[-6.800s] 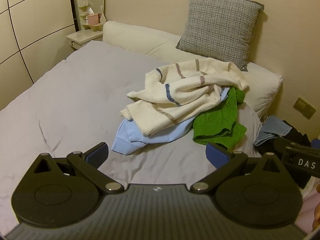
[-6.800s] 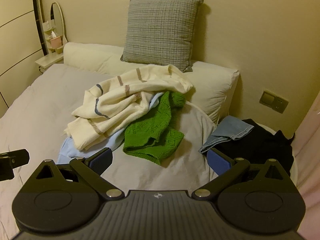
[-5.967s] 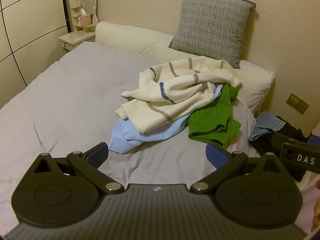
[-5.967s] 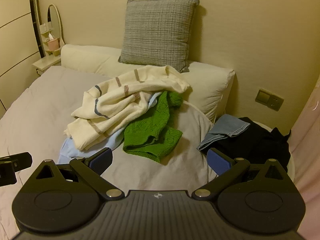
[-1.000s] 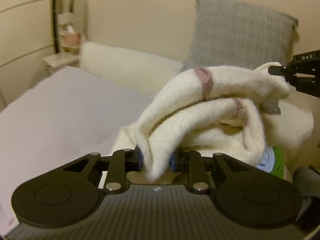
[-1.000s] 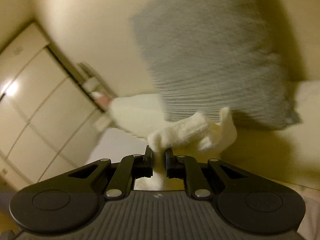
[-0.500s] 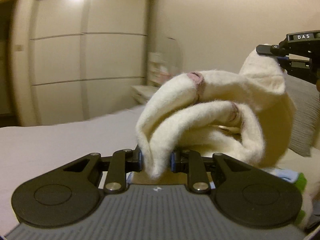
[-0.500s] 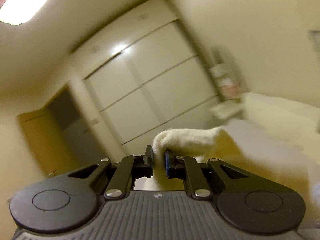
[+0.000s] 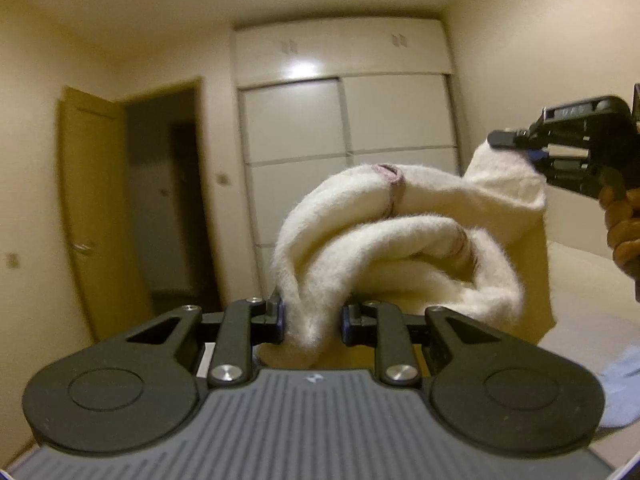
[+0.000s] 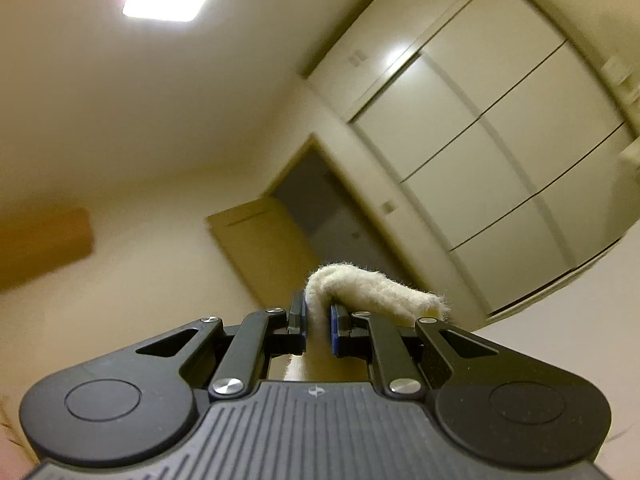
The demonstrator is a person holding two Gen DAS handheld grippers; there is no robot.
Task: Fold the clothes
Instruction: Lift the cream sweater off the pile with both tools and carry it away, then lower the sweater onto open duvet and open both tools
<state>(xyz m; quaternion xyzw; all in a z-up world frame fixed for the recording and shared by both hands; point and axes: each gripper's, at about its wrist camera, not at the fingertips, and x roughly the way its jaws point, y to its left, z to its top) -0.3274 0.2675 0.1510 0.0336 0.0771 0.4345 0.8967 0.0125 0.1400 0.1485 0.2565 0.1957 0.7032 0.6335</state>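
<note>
Left wrist view: the cream sweater [image 9: 400,248] is seen bunched and raised in the air, a thick fold of it pinched between the closed jaws of the left gripper [image 9: 312,322]. Another part of it is clamped higher and to the right by the right gripper [image 9: 532,152], whose jaws are also closed on the knit, as is confirmed in the right wrist view [image 10: 318,320]. A pale blue garment [image 9: 624,380] is glimpsed low at the right edge, on the bed [image 9: 580,272].

The step in hand is judged to be the lifting and spreading of the garment before any fold is made. What is called for next is that the two grips be drawn apart so the fabric hangs flat, then laid on a bare part of the bed.

Compared with half a second ago, both cameras are turned further towards the wardrobe [image 9: 348,120] and the door [image 9: 100,208], and the sweater is held in the same grips.
</note>
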